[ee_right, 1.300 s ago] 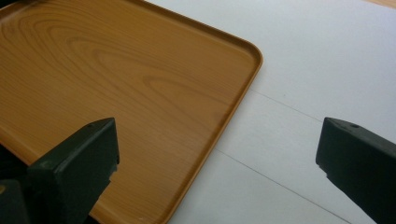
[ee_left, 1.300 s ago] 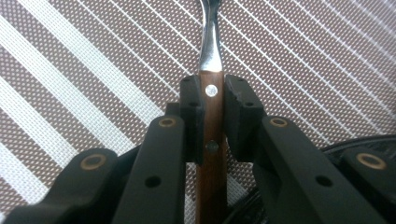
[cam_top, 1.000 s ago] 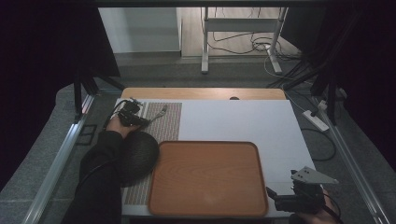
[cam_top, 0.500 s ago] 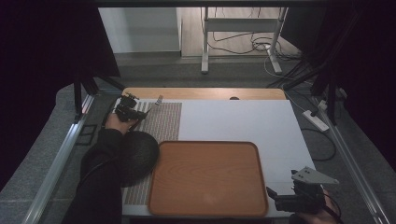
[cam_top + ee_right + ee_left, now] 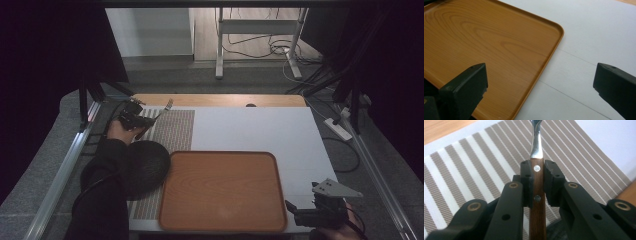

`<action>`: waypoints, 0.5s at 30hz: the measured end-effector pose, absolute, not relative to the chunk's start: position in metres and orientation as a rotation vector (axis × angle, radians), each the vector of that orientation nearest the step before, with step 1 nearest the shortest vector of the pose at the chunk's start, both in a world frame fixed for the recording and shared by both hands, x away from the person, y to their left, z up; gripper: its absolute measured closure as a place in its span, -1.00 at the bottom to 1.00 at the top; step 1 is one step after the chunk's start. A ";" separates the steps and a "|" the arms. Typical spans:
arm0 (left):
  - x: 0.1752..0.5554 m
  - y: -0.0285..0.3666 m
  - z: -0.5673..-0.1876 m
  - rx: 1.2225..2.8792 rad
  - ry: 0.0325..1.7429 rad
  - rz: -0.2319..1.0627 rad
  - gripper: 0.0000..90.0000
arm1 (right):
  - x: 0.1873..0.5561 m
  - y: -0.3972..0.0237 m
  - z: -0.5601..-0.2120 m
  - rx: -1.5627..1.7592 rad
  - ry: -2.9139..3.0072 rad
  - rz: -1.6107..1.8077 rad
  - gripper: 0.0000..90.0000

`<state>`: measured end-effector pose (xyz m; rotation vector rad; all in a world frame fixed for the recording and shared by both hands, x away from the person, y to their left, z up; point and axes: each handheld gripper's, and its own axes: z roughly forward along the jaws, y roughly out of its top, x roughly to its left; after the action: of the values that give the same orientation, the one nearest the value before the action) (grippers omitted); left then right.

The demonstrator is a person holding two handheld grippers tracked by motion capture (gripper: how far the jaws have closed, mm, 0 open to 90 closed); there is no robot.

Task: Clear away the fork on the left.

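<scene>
A white tabletop (image 5: 250, 130) covers most of a wooden table whose bare far edge shows as a tan strip, and everything else here is placed from the wooden tray (image 5: 222, 190) that lies on it near the person's side. The tray is a shallow rounded rectangle of orange-brown wood grain with a low raised rim, smooth and matte (its near right corner (image 5: 556, 27) curves just ahead of the right gripper). To the tray's left lies a woven placemat (image 5: 172, 131) striped in brown and pale grey, its ribbed weave plain in the left gripper view (image 5: 474, 167). Beyond the tray, past the table's far edge, the room has a grey floor, a pale wall panel, a metal stand's legs and loose cables; dark curtains hang on both sides. Far left of the tray, over the placemat's far end, the left gripper (image 5: 136, 120) is clenched on a fork (image 5: 159, 116): its black pads grip the dark wood handle (image 5: 537, 192), riveted with two metal pins, and the polished steel neck runs on toward the table's far edge, lifted above the mat. Right of the tray's near corner the right gripper (image 5: 300, 215) has its jaws spread wide, released, with bare white tabletop between them.
</scene>
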<state>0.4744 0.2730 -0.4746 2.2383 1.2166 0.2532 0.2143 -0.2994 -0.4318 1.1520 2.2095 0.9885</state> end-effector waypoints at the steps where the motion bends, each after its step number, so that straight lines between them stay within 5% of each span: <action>1: 0.471 0.270 -0.473 2.247 1.211 0.253 0.73 | 0.214 -0.300 -0.432 1.151 2.210 0.989 -1.00; 15: 0.404 0.253 -0.459 2.274 1.153 0.240 0.73 | 0.214 -0.299 -0.432 1.148 2.208 0.979 -1.00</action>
<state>0.4041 0.2530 -0.4586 2.2738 1.1530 0.2402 0.2140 -0.2988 -0.4318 1.1475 2.2082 0.9787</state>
